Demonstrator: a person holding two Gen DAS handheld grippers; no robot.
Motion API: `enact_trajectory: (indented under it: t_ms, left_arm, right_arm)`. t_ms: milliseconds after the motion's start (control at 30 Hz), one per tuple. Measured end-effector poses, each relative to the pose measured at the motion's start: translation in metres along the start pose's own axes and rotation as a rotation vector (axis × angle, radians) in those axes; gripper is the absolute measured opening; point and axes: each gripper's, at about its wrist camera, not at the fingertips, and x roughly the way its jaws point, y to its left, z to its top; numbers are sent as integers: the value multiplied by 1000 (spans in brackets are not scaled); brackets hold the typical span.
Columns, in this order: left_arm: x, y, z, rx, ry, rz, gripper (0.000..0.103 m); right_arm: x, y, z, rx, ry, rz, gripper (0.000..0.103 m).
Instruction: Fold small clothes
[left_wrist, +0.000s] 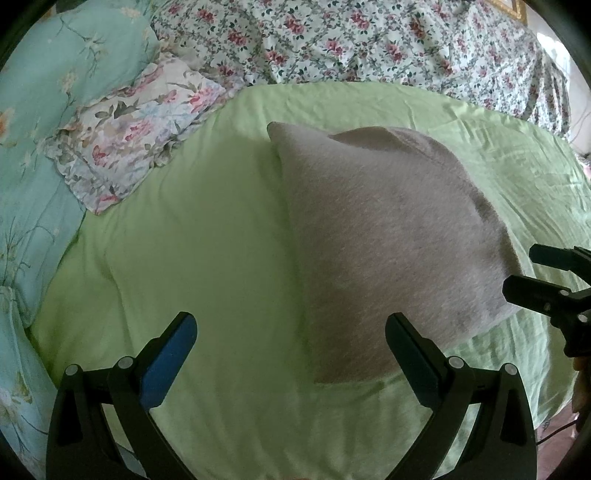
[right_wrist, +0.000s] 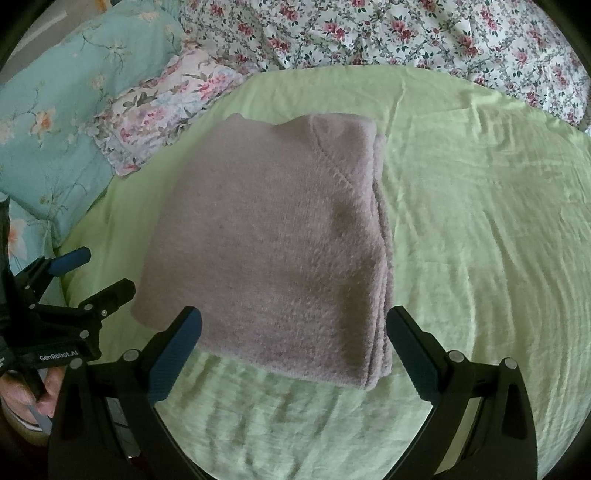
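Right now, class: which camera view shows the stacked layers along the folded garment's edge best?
The right wrist view. There the grey folded garment lies nearly square-on, and its right edge shows several stacked layers. The left wrist view shows the same garment at a slant, mostly its top face, with the near corner behind one finger of the left gripper.

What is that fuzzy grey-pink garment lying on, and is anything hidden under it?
The folded garment lies on a light green sheet. Stacked layers show along its right edge. Whatever lies beneath it is covered and cannot be seen. Both grippers, left and right, are open and empty.
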Motion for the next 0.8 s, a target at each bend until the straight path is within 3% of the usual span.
enact_trajectory:
  t_ms: [800]
  left_arm:
    - [0, -1, 5, -3, -5, -2, 102]
  right_arm:
    - [-6, -2, 5, 1, -11, 5, 100]
